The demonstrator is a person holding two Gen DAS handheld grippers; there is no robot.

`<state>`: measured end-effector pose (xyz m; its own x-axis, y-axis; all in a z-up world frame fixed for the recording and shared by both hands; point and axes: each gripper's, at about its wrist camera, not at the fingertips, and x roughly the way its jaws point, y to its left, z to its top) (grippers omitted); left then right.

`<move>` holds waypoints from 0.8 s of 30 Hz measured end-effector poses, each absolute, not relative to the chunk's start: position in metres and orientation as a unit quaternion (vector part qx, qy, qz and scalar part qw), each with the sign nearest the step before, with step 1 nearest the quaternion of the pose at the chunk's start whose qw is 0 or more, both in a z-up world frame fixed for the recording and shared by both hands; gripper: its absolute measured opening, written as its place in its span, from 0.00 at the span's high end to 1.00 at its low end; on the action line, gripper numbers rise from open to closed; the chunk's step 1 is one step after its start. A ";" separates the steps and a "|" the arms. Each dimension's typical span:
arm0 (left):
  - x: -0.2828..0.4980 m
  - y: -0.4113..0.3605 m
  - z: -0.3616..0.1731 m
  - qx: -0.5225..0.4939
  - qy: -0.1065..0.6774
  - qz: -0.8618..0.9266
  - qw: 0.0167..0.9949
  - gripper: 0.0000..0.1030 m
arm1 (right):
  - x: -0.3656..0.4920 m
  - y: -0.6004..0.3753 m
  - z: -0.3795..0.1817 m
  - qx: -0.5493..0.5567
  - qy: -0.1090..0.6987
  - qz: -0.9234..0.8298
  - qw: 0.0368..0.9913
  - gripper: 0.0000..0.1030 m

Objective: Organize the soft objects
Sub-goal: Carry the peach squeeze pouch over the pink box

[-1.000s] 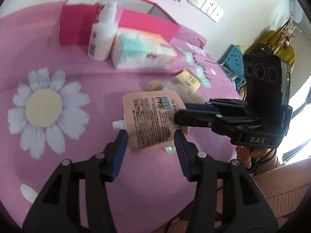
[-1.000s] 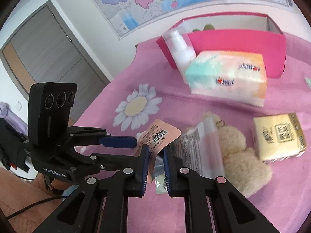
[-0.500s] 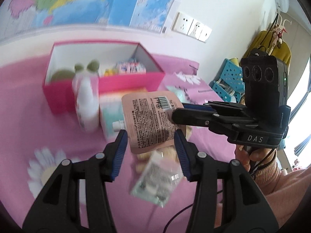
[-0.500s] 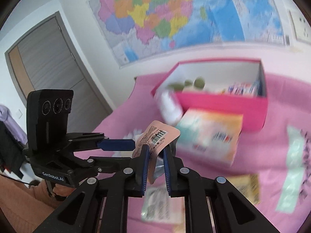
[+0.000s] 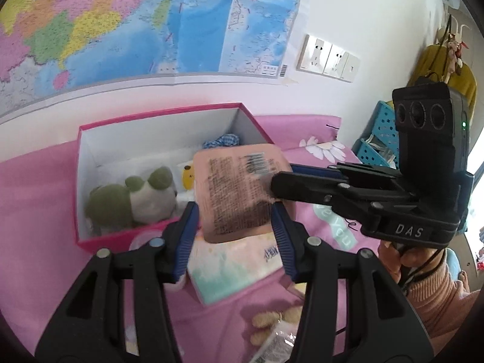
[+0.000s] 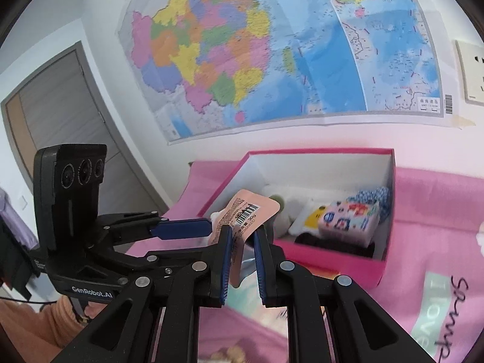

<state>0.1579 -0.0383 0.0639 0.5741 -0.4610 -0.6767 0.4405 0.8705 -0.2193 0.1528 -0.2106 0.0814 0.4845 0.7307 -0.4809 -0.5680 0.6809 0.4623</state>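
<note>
The pink pouch (image 5: 236, 193) is in the air, not yet in the pink box (image 5: 79, 181). The right claw (image 6: 243, 233) has its fingers pressed together on one side edge of the pouch, so it is this claw that carries it. The left claw (image 5: 233, 214) comes from the other side, and the pouch lies between its two fingers. Its jaws have just been closing a little. The blue pads seem to meet both side edges of the pouch, but I cannot tell if they really press on it or only stand beside it.

The relation that matters is between the pouch and the box opening. The box lies straight ahead of both claws and lower than them. Its near wall is just beyond the fingertips of the left claw, and a tissue pack (image 5: 236, 263) lies under the pouch, on the near side of that wall. The long axis of the pouch runs forward, away from the left claw, with the barcode end farthest and already over the box. It crosses the fingers of the right claw.

Inside the box, a green plush frog (image 5: 127, 199) fills the part ahead and to the left of the left claw. I judge that the pouch must go a little more forward before it is let go.
</note>
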 end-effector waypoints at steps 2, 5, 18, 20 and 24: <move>0.165 -0.044 0.063 -0.008 0.390 -0.256 0.884 0.53 | 0.163 -0.211 0.081 0.125 0.338 0.385 0.850 0.89; 0.175 -0.052 0.058 0.017 0.391 -0.239 0.888 0.55 | 0.178 -0.205 0.077 0.121 0.340 0.377 0.853 0.89; 0.146 -0.037 0.057 0.018 0.364 -0.231 0.902 0.55 | 0.175 -0.209 0.045 0.117 0.384 0.376 0.835 0.62; 0.136 -0.034 0.055 0.018 0.362 -0.231 0.903 0.55 | 0.170 -0.209 0.039 0.122 0.392 0.381 0.828 0.61; 0.125 -0.031 0.051 0.019 0.365 -0.231 0.902 0.55 | 0.168 -0.202 0.027 0.110 0.401 0.375 0.828 0.62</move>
<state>0.1247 -0.0313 0.0514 0.6275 -0.4021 -0.6668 0.4304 0.8928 -0.1333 0.1684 -0.2024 0.0266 0.3966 0.7093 -0.5827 -0.5328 0.6948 0.4831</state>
